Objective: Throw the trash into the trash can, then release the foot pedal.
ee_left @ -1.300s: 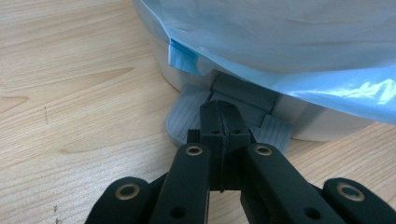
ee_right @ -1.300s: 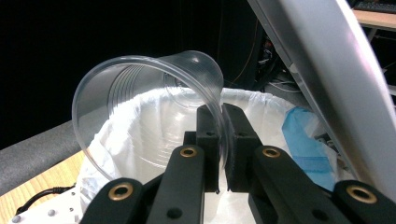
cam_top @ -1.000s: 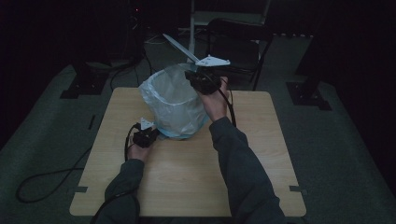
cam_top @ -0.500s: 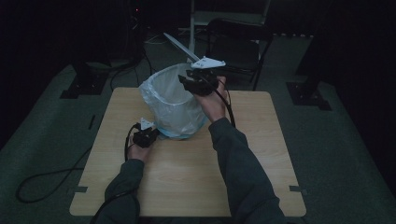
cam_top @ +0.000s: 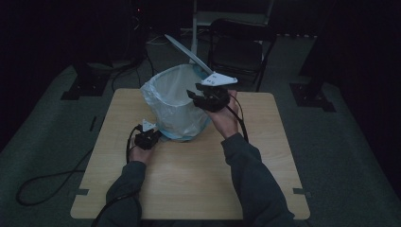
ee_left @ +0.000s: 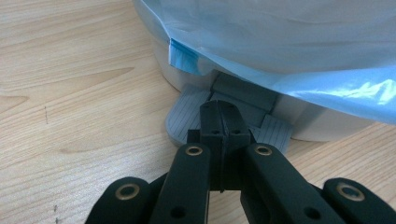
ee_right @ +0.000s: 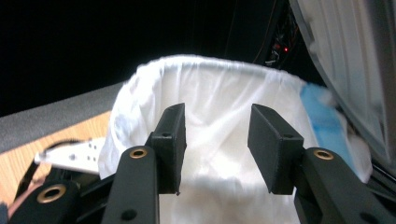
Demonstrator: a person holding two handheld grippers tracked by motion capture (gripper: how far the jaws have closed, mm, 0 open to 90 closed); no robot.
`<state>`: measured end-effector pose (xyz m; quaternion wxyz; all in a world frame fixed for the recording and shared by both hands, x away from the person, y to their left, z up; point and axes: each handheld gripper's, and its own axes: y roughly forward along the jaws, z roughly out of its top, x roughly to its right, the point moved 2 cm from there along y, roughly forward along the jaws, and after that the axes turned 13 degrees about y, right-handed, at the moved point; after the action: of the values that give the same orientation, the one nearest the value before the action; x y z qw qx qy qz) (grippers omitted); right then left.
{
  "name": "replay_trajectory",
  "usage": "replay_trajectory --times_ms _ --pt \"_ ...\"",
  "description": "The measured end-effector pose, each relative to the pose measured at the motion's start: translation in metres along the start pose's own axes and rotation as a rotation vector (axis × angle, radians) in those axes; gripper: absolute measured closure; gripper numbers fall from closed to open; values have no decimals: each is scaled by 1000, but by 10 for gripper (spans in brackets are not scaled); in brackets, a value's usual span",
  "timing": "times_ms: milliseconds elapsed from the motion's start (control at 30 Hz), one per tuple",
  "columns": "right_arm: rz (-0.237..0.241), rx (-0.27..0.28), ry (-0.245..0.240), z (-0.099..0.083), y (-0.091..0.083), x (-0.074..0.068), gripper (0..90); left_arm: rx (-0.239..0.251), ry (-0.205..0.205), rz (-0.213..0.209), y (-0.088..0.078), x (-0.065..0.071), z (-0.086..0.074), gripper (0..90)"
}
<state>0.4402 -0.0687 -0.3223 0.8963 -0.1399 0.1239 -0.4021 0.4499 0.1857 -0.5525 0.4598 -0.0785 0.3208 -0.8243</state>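
Down low, the left gripper presses its closed jaws on the pedal of the bin mid-counter; the right gripper, jaws wide and empty, hovers at its rim, nearer the open mouth.

**Arms and grippers: pose and state**

Left gripper: held low, forearm entering from the bottom edge; fingers pressed fully together, tips forward. Right gripper: raised on a lifted, extended arm; fingers spread well apart, nothing between them.
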Motion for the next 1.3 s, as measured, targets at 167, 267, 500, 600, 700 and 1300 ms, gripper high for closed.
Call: replay_trajectory --times_ms 167,267,500,600,700,1300 --pt "-17 -15 10 -15 -7 9 552 -1 2 3 0 0 0 900" --pt "-20 -16 16 -19 -10 11 546 -1 -1 -1 0 0 0 900" --pt "-31 -24 -1 -35 -20 12 540 -1 1 3 0 0 0 900" --pt "-35 -24 8 -41 -25 15 539 0 2 6 0 1 0 900" --pt "-44 -33 6 -49 -29 18 538 1 4 8 0 1 0 900" --pt "-89 -95 72 -99 -29 38 537 34 7 22 -4 1 -1 900"
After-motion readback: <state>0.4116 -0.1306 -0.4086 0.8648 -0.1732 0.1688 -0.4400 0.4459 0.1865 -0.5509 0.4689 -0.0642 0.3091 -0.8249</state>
